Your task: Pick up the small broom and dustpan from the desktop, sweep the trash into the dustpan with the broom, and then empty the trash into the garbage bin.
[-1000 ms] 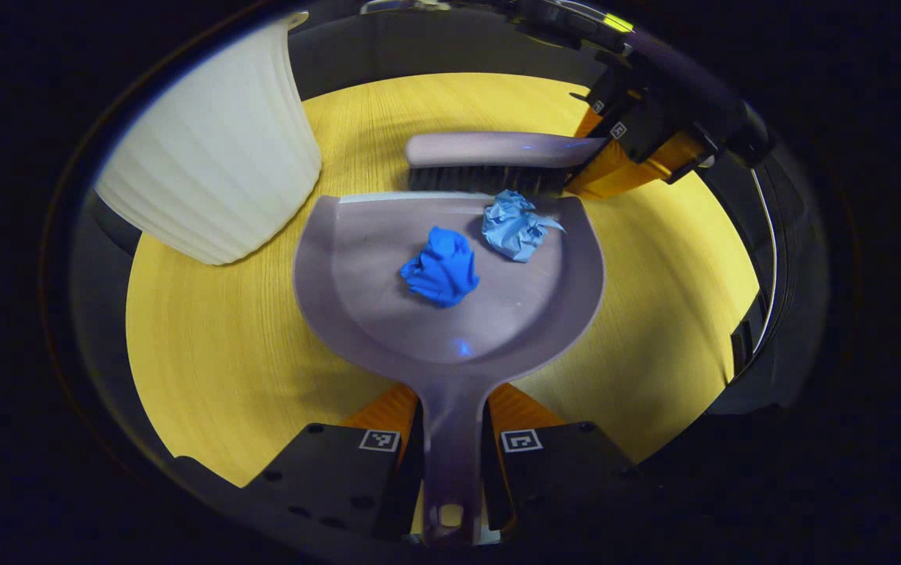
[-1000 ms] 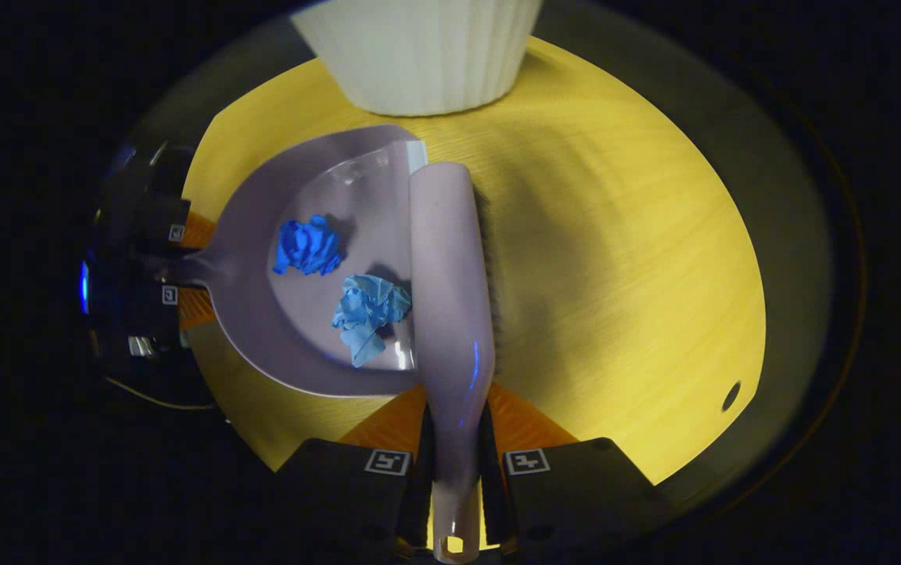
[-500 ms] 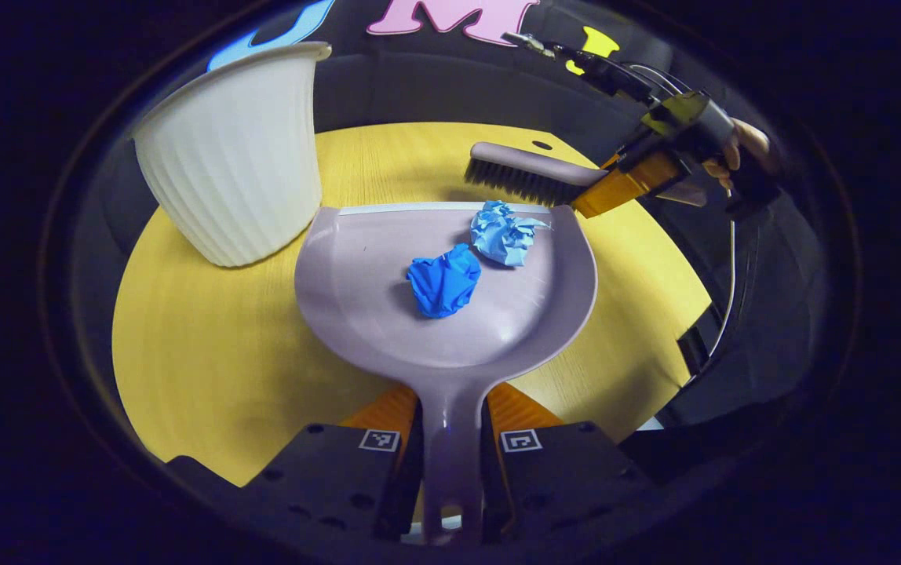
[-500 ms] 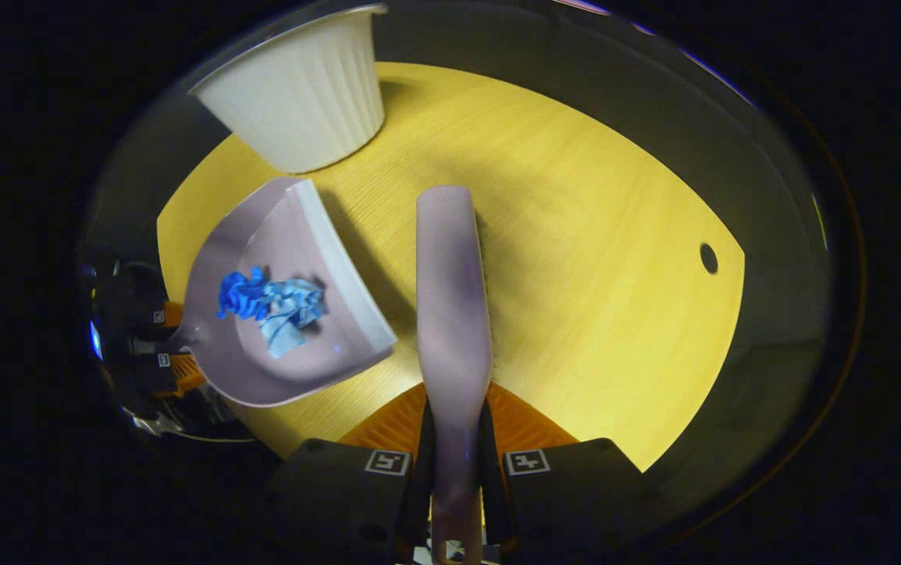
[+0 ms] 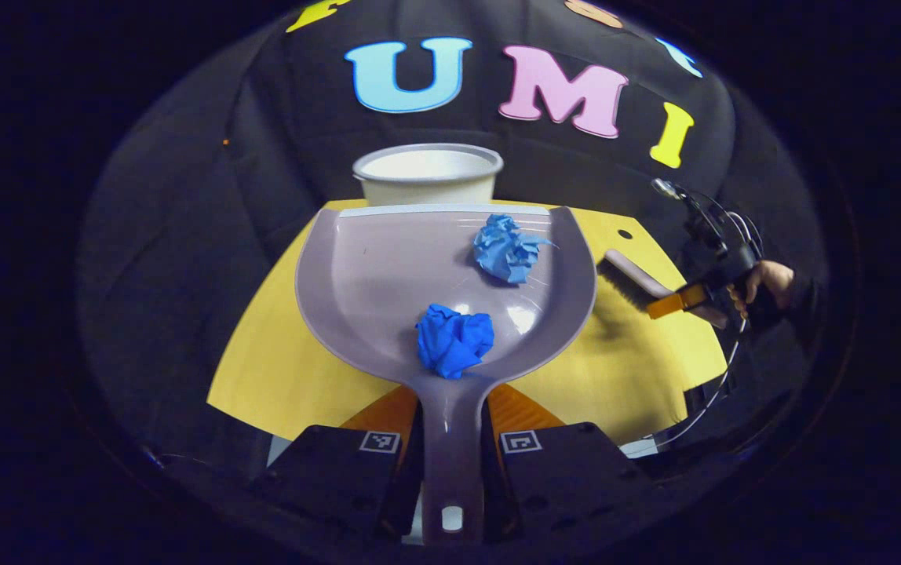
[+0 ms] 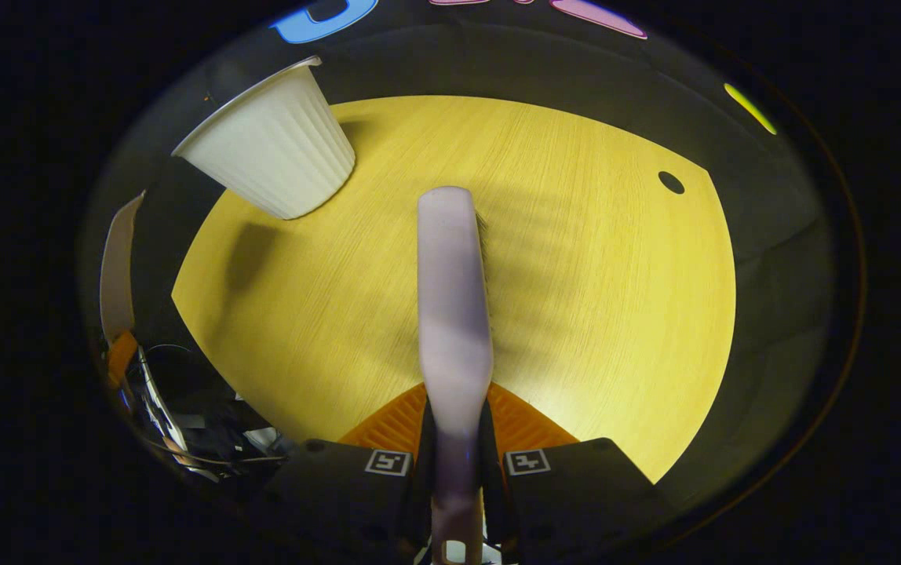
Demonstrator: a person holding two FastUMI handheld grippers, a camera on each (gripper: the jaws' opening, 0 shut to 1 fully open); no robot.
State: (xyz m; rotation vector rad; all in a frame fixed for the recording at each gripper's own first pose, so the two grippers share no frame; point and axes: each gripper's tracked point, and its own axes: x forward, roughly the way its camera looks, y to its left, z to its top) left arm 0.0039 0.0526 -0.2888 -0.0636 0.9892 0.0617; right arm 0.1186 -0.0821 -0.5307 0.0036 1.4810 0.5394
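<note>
My left gripper (image 5: 450, 408) is shut on the handle of the grey dustpan (image 5: 388, 275), which is lifted off the yellow table (image 5: 262, 369). A dark blue paper wad (image 5: 454, 341) lies near the pan's handle end. A light blue wad (image 5: 507, 249) rests near its front lip. The white ribbed garbage bin (image 5: 427, 173) stands just beyond the pan's lip. My right gripper (image 6: 454, 408) is shut on the handle of the grey broom (image 6: 453, 290), held above the table. The broom (image 5: 632, 278) and the right gripper (image 5: 682, 300) sit off to the right in the left gripper view.
A hand (image 5: 764, 284) holds the right gripper, with cables beside it. The bin (image 6: 270, 157) stands at the table's far left in the right gripper view. A small dark hole (image 6: 671, 182) marks the table's far right corner. The dustpan's edge (image 6: 114, 267) is at far left.
The dustpan rose off the table and levelled toward the bin; the dark blue wad slid back to the handle end. The broom drew away to the right, off the pan.
</note>
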